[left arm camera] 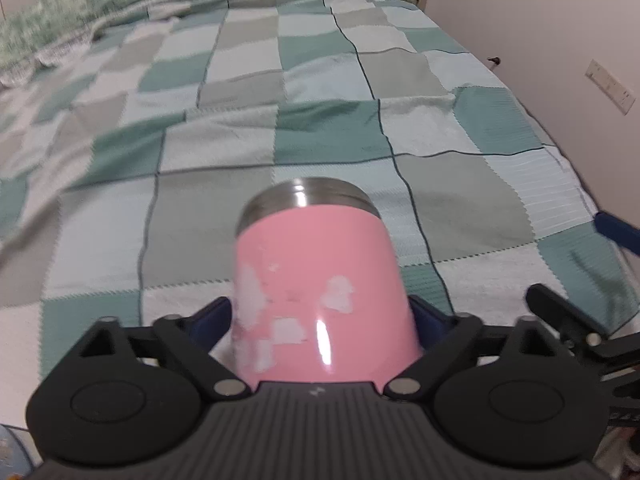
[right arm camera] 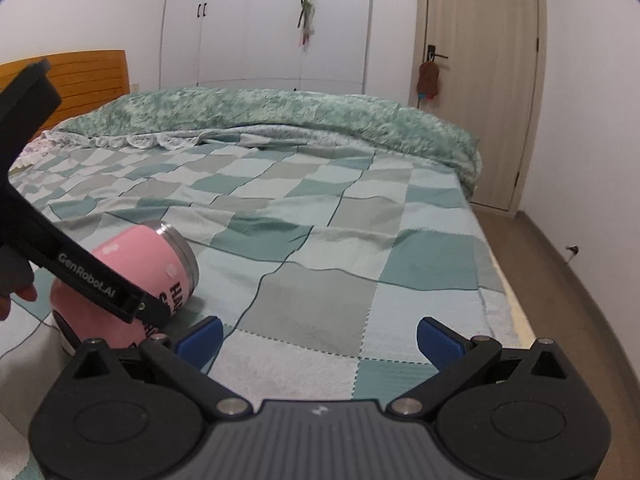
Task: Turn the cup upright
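Bed (right arm camera: 320, 216) is filling most of both views, lying under a checked blanket (left arm camera: 320, 128) of teal, grey and pale squares. A fuzzy green duvet (right arm camera: 280, 116) is bunching along the far side, with an orange wooden headboard (right arm camera: 92, 76) showing beyond it. White wardrobe (right arm camera: 264, 20) is standing behind, something small hanging from 1 handle. Beige door (right arm camera: 480, 80) is sitting to the right, a brown item dangling off its handle.

Left gripper (left arm camera: 324, 320) is clamping the pink cup (left arm camera: 320, 304), its 2 blue pads pressing either side of the cup's body near the closed end. The cup is lying tilted, not upright: the steel rim is pointing away from the wrist camera and slightly up, over the near part of the blanket. White patches are showing on the pink paint. From the right wrist view the cup (right arm camera: 132, 276) is sitting low at the left with black lettering on its side; whether it is touching the blanket is hard to say, as the left gripper's black frame is crossing in front.

Right gripper (right arm camera: 320, 340) is hanging spread wide just beside the cup, blue pads well apart, nothing between them.
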Motion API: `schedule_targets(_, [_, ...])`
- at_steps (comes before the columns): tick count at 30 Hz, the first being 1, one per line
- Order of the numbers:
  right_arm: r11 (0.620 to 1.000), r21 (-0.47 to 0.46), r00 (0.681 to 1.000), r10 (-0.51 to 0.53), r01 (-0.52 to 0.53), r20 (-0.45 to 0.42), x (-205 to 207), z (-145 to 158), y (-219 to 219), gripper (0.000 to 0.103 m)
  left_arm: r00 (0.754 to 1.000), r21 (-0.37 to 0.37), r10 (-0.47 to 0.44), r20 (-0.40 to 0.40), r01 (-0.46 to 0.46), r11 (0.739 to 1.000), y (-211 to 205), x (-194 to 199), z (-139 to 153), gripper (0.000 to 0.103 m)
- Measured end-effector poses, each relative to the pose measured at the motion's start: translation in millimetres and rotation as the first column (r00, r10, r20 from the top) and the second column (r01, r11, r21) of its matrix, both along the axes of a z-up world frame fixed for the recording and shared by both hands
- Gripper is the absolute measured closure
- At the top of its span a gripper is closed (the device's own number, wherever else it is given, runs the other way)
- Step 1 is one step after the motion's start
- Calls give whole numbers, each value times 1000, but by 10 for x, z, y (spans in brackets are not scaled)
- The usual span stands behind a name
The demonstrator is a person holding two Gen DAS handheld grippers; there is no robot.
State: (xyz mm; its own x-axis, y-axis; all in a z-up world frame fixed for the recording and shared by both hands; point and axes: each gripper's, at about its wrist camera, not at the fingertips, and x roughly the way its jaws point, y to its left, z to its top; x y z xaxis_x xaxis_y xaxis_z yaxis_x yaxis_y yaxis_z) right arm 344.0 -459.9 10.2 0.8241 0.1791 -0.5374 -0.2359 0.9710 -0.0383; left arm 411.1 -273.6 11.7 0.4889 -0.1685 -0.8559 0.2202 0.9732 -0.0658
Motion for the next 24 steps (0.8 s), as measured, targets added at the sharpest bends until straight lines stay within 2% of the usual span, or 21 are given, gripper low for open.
schedule_targets(6, [999, -16, 999, 48, -47, 6, 4, -27, 97, 0, 1000, 1, -25, 18, 25, 1000, -9, -37, 8, 16])
schedule_targets(12, [998, -26, 998, 57, -56, 23, -156, 68, 120, 0, 999, -4, -36, 19, 36, 999, -9, -120, 62, 16])
schedule_targets(18, [999, -25, 998, 45, -44, 42, -461, 253, 142, 0, 998, -11, -58, 38, 58, 998, -26, -380, 209, 16])
schedule_targets(24, [998, -39, 996, 51, -48, 78, -927, 539, 226, 0, 996, -13, -53, 72, 54, 998, 50, -805, 469, 17])
